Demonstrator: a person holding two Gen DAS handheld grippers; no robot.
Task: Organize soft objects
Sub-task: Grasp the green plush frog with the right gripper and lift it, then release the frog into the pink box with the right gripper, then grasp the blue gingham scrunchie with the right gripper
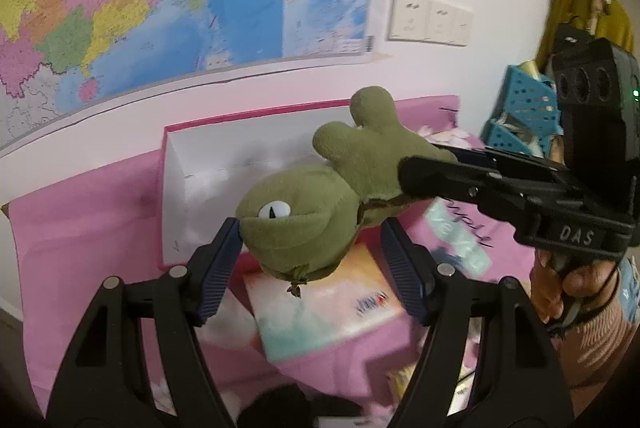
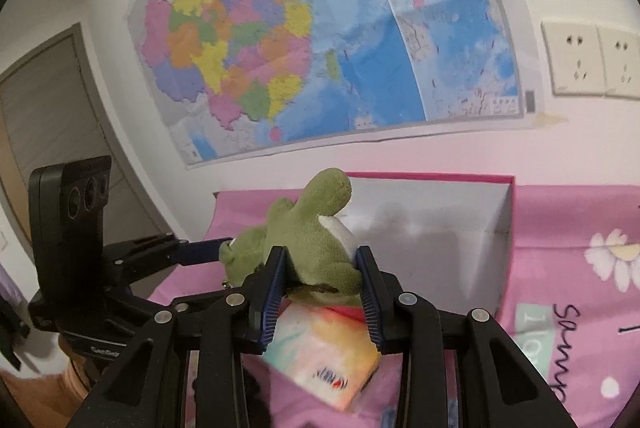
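Observation:
A green plush frog (image 1: 304,228) with a white eye hangs in the air above the pink sheet, carried by both grippers. My left gripper (image 1: 312,248) is shut on its head, the blue pads pressing on either side. My right gripper (image 1: 424,164) comes in from the right and grips the body. In the right wrist view the plush frog (image 2: 316,244) sits squeezed between the pads of my right gripper (image 2: 322,268), legs pointing up. My left gripper (image 2: 216,250) reaches the head from the left. A white box with a pink rim (image 1: 176,188) (image 2: 440,228) stands open just behind the toy.
A pastel tissue pack (image 1: 320,312) (image 2: 328,352) lies on the pink flowered sheet (image 1: 80,220) below the toy. A wall map (image 2: 320,28) and sockets (image 1: 428,20) are behind. Blue perforated baskets (image 1: 524,104) and a yellow garment (image 1: 576,4) stand at the right. A hand (image 1: 568,288) holds the right gripper.

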